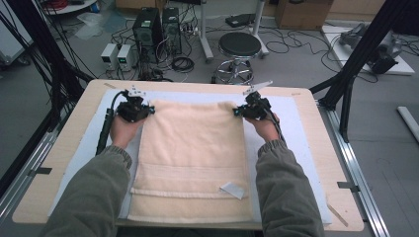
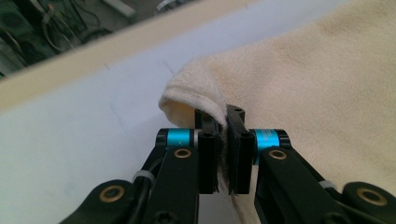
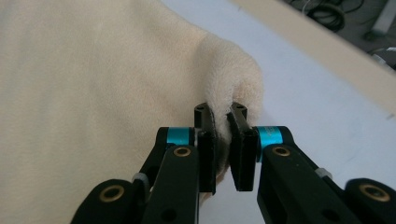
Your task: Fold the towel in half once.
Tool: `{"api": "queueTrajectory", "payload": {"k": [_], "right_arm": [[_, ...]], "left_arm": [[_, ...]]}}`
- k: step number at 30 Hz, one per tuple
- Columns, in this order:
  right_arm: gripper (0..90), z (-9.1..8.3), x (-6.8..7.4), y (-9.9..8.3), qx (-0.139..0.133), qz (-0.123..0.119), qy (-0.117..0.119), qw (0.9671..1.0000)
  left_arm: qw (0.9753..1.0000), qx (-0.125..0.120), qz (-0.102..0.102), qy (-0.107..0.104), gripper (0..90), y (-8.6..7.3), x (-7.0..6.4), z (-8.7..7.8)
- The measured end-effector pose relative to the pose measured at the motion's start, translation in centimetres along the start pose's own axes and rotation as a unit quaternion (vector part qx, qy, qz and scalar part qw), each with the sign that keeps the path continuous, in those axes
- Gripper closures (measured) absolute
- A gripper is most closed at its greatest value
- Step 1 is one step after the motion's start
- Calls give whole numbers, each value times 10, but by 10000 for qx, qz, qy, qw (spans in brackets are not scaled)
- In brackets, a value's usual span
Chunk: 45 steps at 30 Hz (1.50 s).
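A cream towel (image 1: 192, 158) is lying folded lengthwise down the middle of the table, on a pale blue-white mat (image 1: 296, 133), its near end reaching almost to the near edge. A small white label (image 1: 232, 189) is sitting on it near the near right corner, just past a woven band running across.

Both far corners are being pinched. The left gripper (image 1: 146, 110) is clamping the far left corner: in the left gripper view its jaws are standing nearly together with a fold of towel (image 2: 327, 93) squeezed between the pads (image 2: 208, 158), the cloth bulging up into a soft hump just beyond them. The right gripper (image 1: 239, 112) is doing the same at the far right corner; in the right gripper view the jaws are a little further apart, gripping a thick rounded bunch of towel (image 3: 93, 102) that is rising above the fingertips (image 3: 243, 158).

The wooden table (image 1: 74, 128) is showing bare around the mat. Beyond its far edge a round black stool (image 1: 239, 45) is standing on the floor among cables.
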State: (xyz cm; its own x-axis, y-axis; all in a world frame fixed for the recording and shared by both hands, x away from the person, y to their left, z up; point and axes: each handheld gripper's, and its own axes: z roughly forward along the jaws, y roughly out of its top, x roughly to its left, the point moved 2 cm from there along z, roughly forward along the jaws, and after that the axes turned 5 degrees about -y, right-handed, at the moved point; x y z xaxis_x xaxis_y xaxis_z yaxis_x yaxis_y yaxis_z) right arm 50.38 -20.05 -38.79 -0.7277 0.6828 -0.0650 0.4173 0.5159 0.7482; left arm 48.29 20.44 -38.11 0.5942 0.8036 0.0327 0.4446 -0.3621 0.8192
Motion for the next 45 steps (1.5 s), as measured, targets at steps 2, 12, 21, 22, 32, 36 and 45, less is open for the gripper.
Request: {"api": "queueTrajectory", "payload": {"k": [2, 12, 21, 22, 32, 36, 45], "right_arm": [[825, -8, -7, 18, -143, 4, -134, 9998], [429, 0, -10, 3, 64, 187, -134, 9997], [350, -30, 17, -11, 21, -40, -17, 10000], [350, -32, 21, -14, -10, -58, 17, 10000], [290, -47, 49, -52, -53, -190, 69, 9998], [262, -55, 57, -62, -108, -158, 95, 9998], [213, -66, 85, -69, -80, -522, 257, 9983]], "left_arm": [[9999, -88, 5, 54, 840, 16, 5, -4], [9994, 230, -171, -195, 568, -8, 8, -2], [9985, 84, -19, -538, 480, -31, -14, -25], [9984, 25, -37, -559, 471, -33, -16, -28], [9961, -68, 171, -860, 369, -49, -37, -54], [9958, 18, 293, -871, 349, -61, -46, -60], [9936, 170, 501, -995, 312, -93, -65, -71]]}}
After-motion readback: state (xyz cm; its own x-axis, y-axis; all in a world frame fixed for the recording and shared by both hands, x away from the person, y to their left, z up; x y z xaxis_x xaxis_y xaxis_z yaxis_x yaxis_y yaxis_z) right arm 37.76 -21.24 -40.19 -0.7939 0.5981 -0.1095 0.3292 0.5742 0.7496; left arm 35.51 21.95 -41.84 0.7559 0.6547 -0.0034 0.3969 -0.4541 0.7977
